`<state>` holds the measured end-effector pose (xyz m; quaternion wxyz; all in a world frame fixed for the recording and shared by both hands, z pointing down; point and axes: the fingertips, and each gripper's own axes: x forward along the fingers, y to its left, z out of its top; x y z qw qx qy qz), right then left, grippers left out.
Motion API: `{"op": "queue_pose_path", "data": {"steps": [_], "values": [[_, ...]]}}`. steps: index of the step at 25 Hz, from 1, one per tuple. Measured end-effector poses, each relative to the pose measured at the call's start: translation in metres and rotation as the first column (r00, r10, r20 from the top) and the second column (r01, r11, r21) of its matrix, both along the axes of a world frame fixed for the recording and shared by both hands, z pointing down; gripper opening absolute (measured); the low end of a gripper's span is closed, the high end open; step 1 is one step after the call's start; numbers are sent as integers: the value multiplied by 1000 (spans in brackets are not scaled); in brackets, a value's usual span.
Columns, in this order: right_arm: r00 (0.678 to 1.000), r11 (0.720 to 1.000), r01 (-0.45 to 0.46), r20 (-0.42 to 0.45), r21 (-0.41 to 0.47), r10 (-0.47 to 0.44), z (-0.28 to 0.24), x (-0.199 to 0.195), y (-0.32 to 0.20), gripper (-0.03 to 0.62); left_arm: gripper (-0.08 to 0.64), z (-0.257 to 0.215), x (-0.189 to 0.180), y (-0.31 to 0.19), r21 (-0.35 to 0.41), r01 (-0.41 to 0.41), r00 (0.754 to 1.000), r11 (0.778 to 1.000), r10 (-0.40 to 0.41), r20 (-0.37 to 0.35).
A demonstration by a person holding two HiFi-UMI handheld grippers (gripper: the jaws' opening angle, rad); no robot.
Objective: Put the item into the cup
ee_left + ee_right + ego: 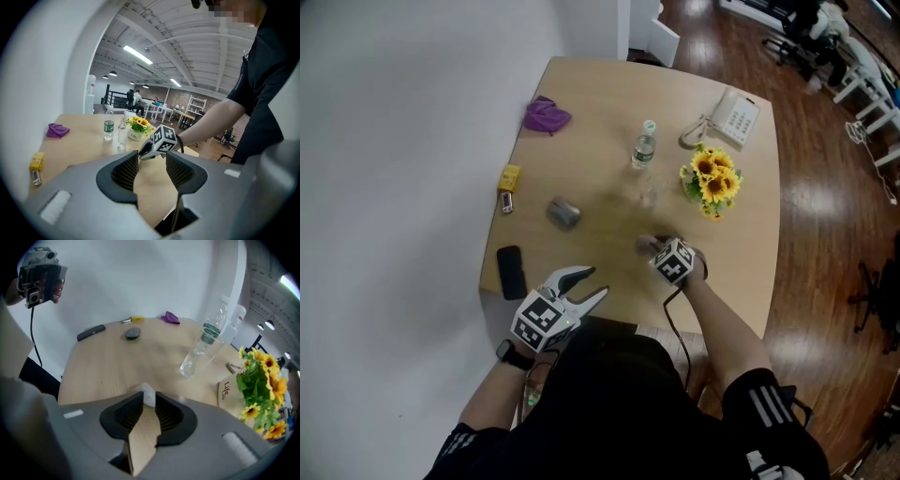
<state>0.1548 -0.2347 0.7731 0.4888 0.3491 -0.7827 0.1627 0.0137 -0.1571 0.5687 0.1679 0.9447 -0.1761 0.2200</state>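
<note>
Jaws of the right gripper [149, 400], ribbed and black, pinch one small white lump [147, 391], possibly crumpled tissue, above the smooth wooden table [112, 366], apart from the single tall clear cup [199, 355], while the left gripper [152, 163] gapes empty.

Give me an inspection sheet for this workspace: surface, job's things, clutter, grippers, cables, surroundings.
Surface: light wooden table.
Job's things: clear cup upright beside the water bottle; small white item at the right gripper's jaw tips.
Clutter: purple cloth, yellow item, grey object, black slab, desk phone, sunflowers.
Grippers: left gripper open, nothing between its jaws; right gripper closed on the white item.
Cables: black cable along the right forearm.
Surroundings: white wall, wooden floor.
</note>
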Motion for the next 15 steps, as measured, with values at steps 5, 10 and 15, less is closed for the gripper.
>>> {"op": "queue_pose_path", "data": {"steps": [5,10,15], "values": [[1000,1000,-8,-4,-28,8,7,-4,-1,9,179,5,-9,-8,-19,-7,1000,1000,7,3],[997,998,-48,63,32,46,-33,-8,-10,9,179,3,-11,-18,-21,-15,1000,1000,15,-16],[994,984,-72,98,163,56,-111,-1,-41,9,179,-4,-3,-30,-7,-40,998,999,39,-46]]}}
